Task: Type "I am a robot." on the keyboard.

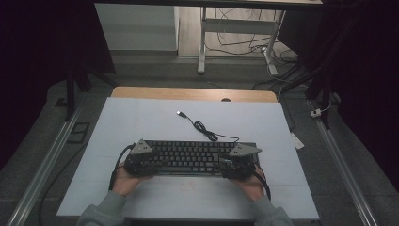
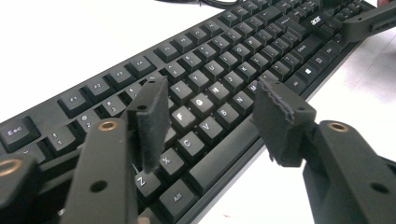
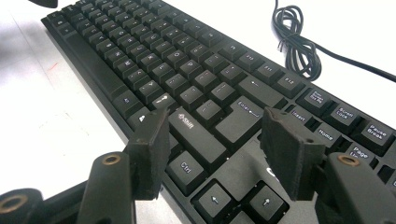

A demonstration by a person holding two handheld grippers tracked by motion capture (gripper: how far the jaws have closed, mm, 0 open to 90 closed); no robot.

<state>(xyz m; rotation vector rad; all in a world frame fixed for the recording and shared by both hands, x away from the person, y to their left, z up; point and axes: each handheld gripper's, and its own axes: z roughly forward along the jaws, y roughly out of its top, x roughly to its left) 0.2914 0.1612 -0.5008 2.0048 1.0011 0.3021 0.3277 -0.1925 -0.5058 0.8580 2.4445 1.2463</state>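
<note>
A black keyboard point(image 1: 188, 157) lies flat on the white table top point(image 1: 141, 122), close to the person's side. My left gripper point(image 1: 143, 162) hovers over its left end. In the left gripper view its jaws stand open point(image 2: 210, 100) above the letter keys point(image 2: 224, 60), and nothing is between the pads. My right gripper point(image 1: 233, 165) is over the right end. Its jaws also stand open point(image 3: 217, 126), above the shift and enter keys point(image 3: 201, 126), without pressing on them. The keyboard's cable point(image 1: 202, 127) coils behind it and ends in a loose USB plug point(image 1: 180, 113).
The coiled cable point(image 3: 299, 42) lies on the table just past the keyboard's far edge. A wooden strip point(image 1: 188, 93) runs along the table's far side. Beyond it stand desk legs point(image 1: 202, 42) and floor cables. Bare white table surrounds the keyboard.
</note>
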